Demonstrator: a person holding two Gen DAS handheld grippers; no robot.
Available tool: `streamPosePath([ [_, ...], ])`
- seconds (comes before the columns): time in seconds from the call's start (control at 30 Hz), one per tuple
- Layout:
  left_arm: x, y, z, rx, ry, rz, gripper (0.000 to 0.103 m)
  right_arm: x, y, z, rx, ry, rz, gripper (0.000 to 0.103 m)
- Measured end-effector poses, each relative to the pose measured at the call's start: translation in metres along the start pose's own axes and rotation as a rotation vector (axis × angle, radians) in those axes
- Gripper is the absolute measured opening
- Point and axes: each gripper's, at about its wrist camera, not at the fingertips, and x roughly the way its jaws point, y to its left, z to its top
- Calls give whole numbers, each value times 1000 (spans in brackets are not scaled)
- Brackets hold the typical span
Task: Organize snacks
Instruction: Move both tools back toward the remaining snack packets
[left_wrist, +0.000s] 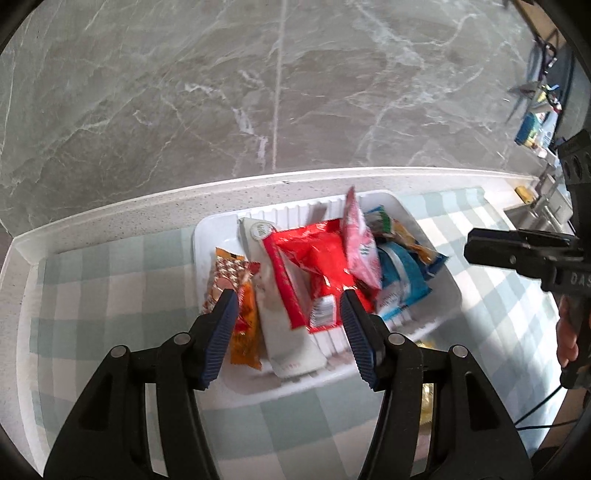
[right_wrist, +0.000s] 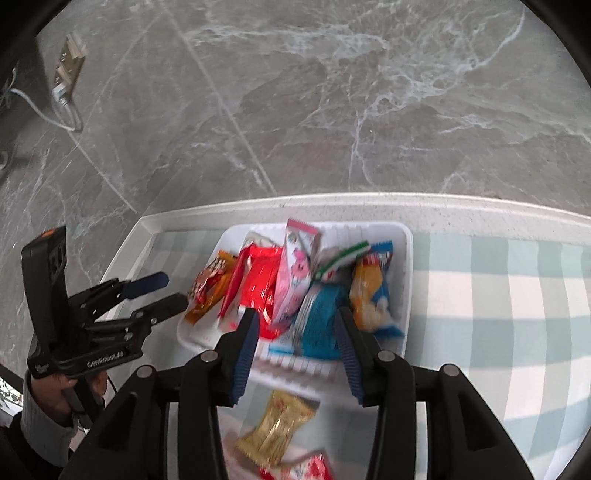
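Note:
A white ribbed bin (left_wrist: 218, 229) (right_wrist: 406, 254) stands on the checked cloth, filled with snack packets standing side by side: an orange packet (left_wrist: 242, 321), a white packet (left_wrist: 273, 325), a red packet (left_wrist: 314, 266) (right_wrist: 258, 280), a pink packet (left_wrist: 358, 240) (right_wrist: 295, 273), a blue packet (left_wrist: 399, 284) (right_wrist: 321, 317) and a yellow-blue bag (right_wrist: 369, 295). My left gripper (left_wrist: 288, 306) (right_wrist: 166, 291) is open and empty above the bin's left end. My right gripper (right_wrist: 295, 325) is open and empty above the bin's near edge. A gold packet (right_wrist: 277, 428) and a red-white packet (right_wrist: 310, 469) lie on the cloth in front of the bin.
The green-and-white checked cloth (right_wrist: 498, 295) covers a white counter with a raised rim (left_wrist: 147, 195). Beyond the edge is grey marble floor (left_wrist: 258, 92). A power strip with a cable (right_wrist: 66, 70) lies on the floor at left. Clutter (left_wrist: 535, 118) shows at far right.

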Motion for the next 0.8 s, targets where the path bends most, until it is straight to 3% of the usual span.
streamPosePath([
  [0.8,-62,-70,-81,92,39,-83,56,-58,31,-105,-60,40,-15,48],
])
